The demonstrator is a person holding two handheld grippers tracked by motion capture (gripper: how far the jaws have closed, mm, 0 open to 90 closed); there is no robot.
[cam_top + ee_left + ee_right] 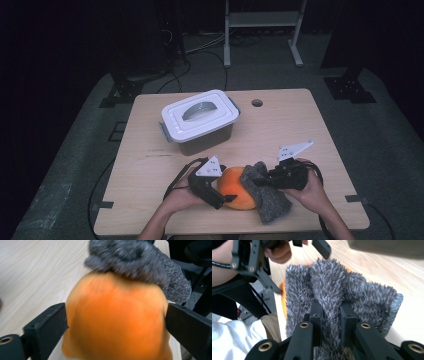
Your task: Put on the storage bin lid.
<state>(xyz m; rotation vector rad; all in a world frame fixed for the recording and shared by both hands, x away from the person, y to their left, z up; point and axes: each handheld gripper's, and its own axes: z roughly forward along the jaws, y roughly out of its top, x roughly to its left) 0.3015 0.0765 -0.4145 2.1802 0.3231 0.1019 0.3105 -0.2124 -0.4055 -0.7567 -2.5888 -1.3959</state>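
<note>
An orange ball [235,192] lies near the table's front edge between the wide jaws of my left gripper [225,186]. In the left gripper view the ball [112,337] is blurred and spans the gap of my left gripper [116,315], its sides right at the two pads. A grey fuzzy cloth [270,195] drapes over the ball's right side and onto the table. My right gripper [261,183] is shut on that cloth. In the right gripper view its jaws [330,308] pinch a fold of the cloth [362,295], with a sliver of orange behind.
A grey storage box with a white lid and handle [200,120] stands at the table's back left. A round hole [257,103] sits near the wooden table's [310,130] far edge. A stand's legs and cables lie on the floor beyond.
</note>
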